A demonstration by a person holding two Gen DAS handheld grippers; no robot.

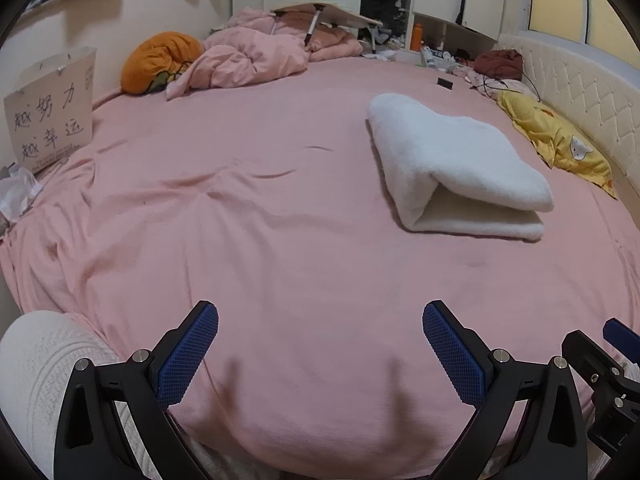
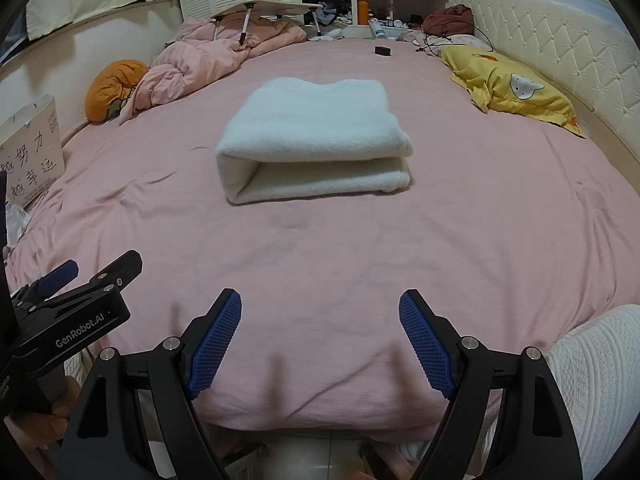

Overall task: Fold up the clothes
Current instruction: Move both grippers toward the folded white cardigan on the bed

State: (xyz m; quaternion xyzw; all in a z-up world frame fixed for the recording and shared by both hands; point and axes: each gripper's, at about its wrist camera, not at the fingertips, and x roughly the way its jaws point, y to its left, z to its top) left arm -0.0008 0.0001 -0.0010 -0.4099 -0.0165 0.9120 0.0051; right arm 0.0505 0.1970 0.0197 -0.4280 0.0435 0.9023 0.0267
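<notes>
A white fleecy garment (image 2: 316, 136) lies folded into a thick rectangle on the pink bed sheet (image 2: 320, 264), its layered open edge facing me. It also shows in the left wrist view (image 1: 456, 164), to the right. My left gripper (image 1: 320, 320) is open and empty, held over the bed's near edge, well short of the garment. My right gripper (image 2: 320, 308) is open and empty, also over the near edge, with the garment straight ahead. The left gripper's body shows at the left of the right wrist view (image 2: 64, 304).
A crumpled pink duvet (image 2: 208, 60) and an orange cushion (image 2: 112, 88) lie at the far left. A yellow pillow (image 2: 512, 84) lies by the padded headboard (image 2: 560, 40). A white paper bag with writing (image 1: 52, 108) stands at the left edge. A small black object (image 2: 383, 51) lies far back.
</notes>
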